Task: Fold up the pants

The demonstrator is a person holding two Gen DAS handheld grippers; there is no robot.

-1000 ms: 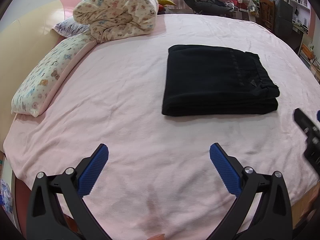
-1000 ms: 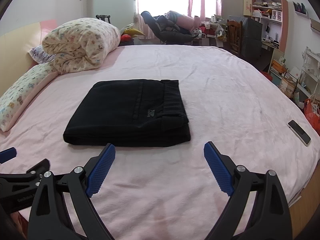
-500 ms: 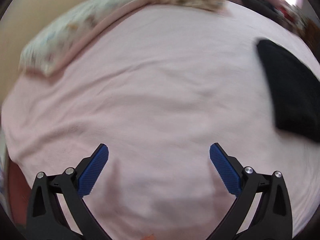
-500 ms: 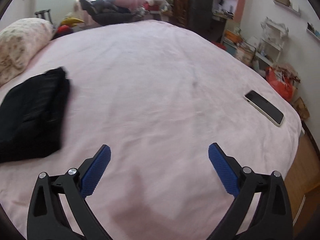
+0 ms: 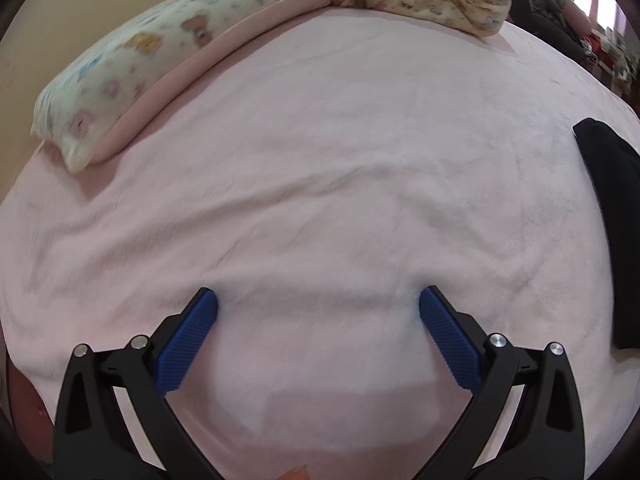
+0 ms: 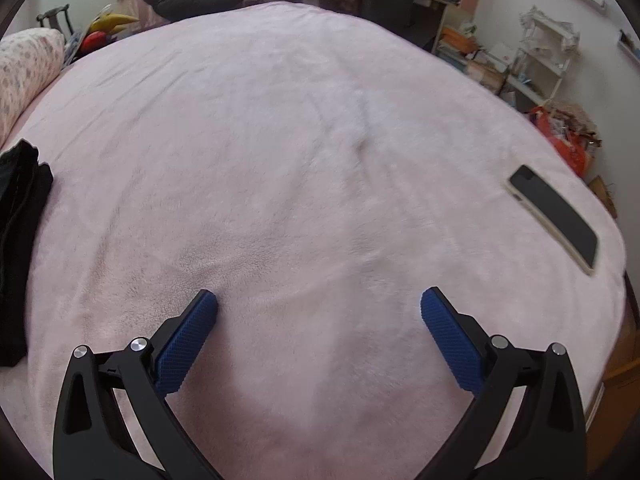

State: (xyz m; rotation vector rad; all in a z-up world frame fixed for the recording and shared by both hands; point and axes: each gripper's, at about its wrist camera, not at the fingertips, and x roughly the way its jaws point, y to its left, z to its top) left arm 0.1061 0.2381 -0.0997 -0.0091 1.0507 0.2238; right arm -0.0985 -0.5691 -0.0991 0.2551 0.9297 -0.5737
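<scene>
Pink blanket (image 6: 320, 140); cluttered, slightly blurred shelves (image 6: 548, 52).

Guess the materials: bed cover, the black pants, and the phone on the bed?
Bed cover: looks like pink fleece or plush, matte, with a fuzzy nap and soft wrinkles. Black pants: thick matte woven or knit fabric, stacked in soft folded layers; the exact fibre can't be told. Phone: glossy dark front, probably glass, with a pale rim that looks like a plastic or rubbery case.
</scene>
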